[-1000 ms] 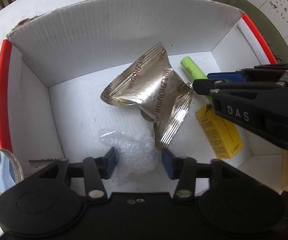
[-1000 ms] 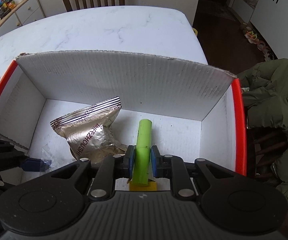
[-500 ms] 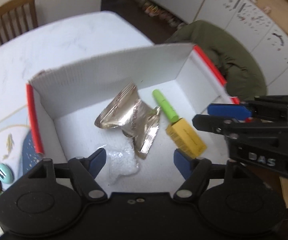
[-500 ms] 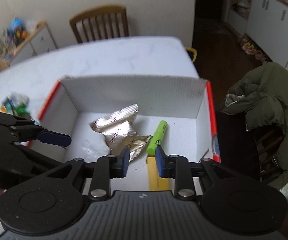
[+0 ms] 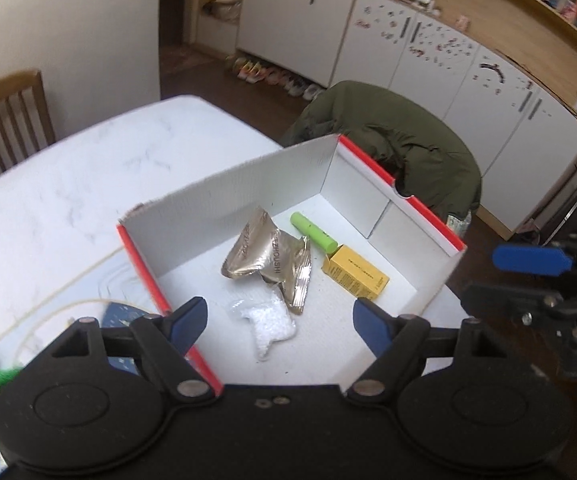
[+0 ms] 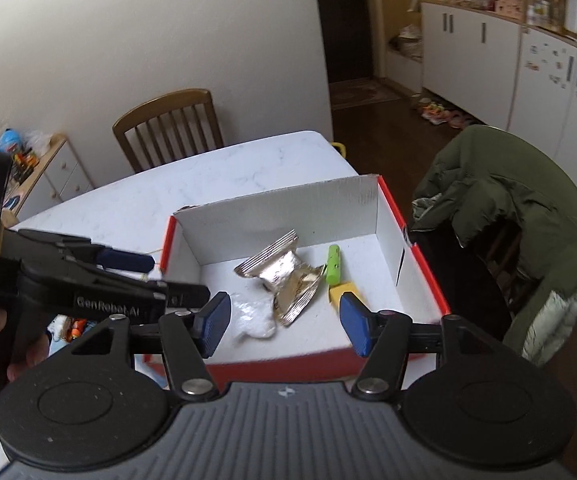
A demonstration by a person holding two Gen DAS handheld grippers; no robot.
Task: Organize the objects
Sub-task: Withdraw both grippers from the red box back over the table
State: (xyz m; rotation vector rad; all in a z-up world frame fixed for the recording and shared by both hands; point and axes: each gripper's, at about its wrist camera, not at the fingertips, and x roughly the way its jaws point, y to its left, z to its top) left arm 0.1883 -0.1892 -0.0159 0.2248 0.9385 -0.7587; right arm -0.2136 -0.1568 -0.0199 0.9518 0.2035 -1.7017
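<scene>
A white cardboard box with red edges (image 5: 248, 184) (image 6: 288, 204) sits on the marble table. Inside lie a crumpled silver foil packet (image 5: 272, 260) (image 6: 284, 276), a green cylinder (image 5: 313, 232) (image 6: 333, 264), a yellow carton (image 5: 354, 277) (image 6: 342, 291) and a clear bag of white beads (image 5: 268, 326) (image 6: 254, 314). My left gripper (image 5: 278, 322) is open, raised above the box's near edge. My right gripper (image 6: 284, 322) is open too, high over the box's front wall, with nothing between its fingers. Each gripper also appears in the other's view: the right (image 5: 528, 276), the left (image 6: 148, 276).
A green jacket (image 5: 400, 148) (image 6: 520, 216) hangs over a chair right of the box. A wooden chair (image 6: 170, 128) stands behind the table. Small toys and a patterned mat (image 5: 120, 312) lie left of the box. White cabinets (image 5: 428, 52) line the far wall.
The right gripper let go of the green cylinder, which now lies in the box. Both grippers opened wider and rose up and back from the box.
</scene>
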